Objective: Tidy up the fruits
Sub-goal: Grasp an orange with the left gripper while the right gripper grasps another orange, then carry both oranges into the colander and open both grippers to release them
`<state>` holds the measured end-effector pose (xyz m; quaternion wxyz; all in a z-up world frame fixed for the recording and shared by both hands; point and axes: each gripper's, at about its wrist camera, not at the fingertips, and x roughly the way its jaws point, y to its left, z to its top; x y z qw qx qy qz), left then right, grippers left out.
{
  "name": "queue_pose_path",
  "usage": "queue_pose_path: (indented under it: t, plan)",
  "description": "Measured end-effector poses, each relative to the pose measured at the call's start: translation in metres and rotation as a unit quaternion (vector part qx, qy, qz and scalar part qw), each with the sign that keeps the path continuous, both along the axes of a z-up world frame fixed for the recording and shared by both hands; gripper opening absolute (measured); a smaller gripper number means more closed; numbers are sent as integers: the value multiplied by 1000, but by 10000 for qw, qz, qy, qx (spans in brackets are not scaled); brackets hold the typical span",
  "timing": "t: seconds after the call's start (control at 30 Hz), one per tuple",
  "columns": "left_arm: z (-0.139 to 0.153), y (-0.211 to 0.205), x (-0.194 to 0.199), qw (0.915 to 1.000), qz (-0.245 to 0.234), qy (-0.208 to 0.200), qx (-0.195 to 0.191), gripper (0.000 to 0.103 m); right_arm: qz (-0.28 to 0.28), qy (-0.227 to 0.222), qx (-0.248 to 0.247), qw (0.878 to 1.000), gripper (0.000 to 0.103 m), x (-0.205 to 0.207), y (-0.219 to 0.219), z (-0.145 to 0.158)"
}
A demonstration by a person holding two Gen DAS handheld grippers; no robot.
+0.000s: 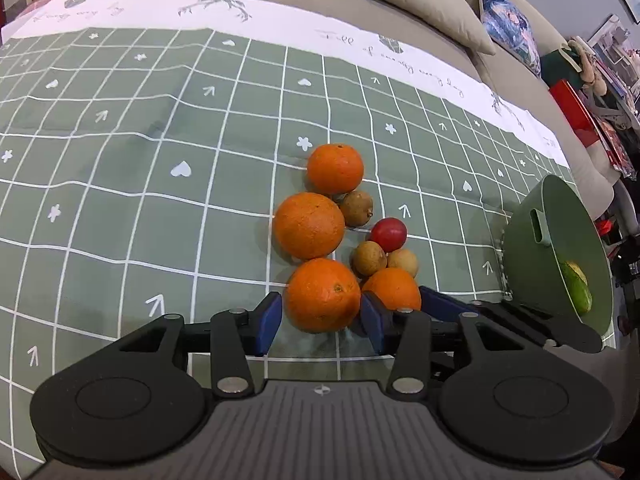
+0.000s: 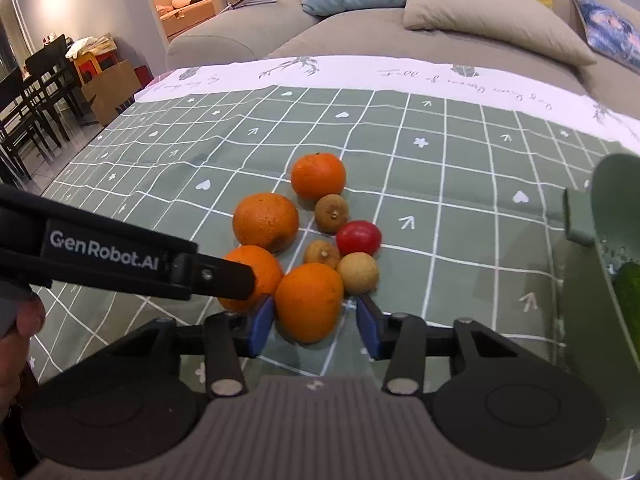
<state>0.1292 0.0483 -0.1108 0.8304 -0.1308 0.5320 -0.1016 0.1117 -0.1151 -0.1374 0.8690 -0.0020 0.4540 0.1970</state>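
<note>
Oranges [image 1: 323, 295] lie in a tight cluster with small brown fruits [image 1: 369, 258] and one red fruit [image 1: 388, 234] on the checked cloth [image 1: 120, 200] of the worktop, and a green basket [image 1: 560, 256] stands to the right with something green already inside. Your left hand-held gripper [image 1: 322, 322] is spread wide around the nearest orange, a blue pad on each side, apparently not yet pressing. Your right hand-held gripper [image 2: 310, 322] is likewise released and straddles a second orange [image 2: 309, 302] just beside the first; from its view your left tool crosses in front and nearly touches the neighbouring fruit. Because both tools crowd the same spot, I would close one first, probably the right, which is nearer the basket. Centre the pads on the widest part of the fruit before squeezing, since a round, firm skin will likely squirt forward if pinched off-centre. Squeeze gently and lift straight up, so that the brown fruit [image 2: 357, 273] touching it is not knocked rolling. Keep the other tool off until the first orange is out, then carry it over the basket rim and let go low.
</note>
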Motion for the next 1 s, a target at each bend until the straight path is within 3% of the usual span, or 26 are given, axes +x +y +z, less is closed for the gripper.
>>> queue_pose_path:
  t: [0.6,0.8,1.0]
  plan:
    - [-10,-19,6,9994,39,129,315,48,-154,141,-271,9994,33,-18,-24,6]
    - [5,-23,-2,9994,-24,28,342,47,-118,85,-283,9995,33,-25,-26,18]
    - [29,-33,-18,9980,-154,-4,608,47,-142,41,-229,9996,33,-39,-34,36]
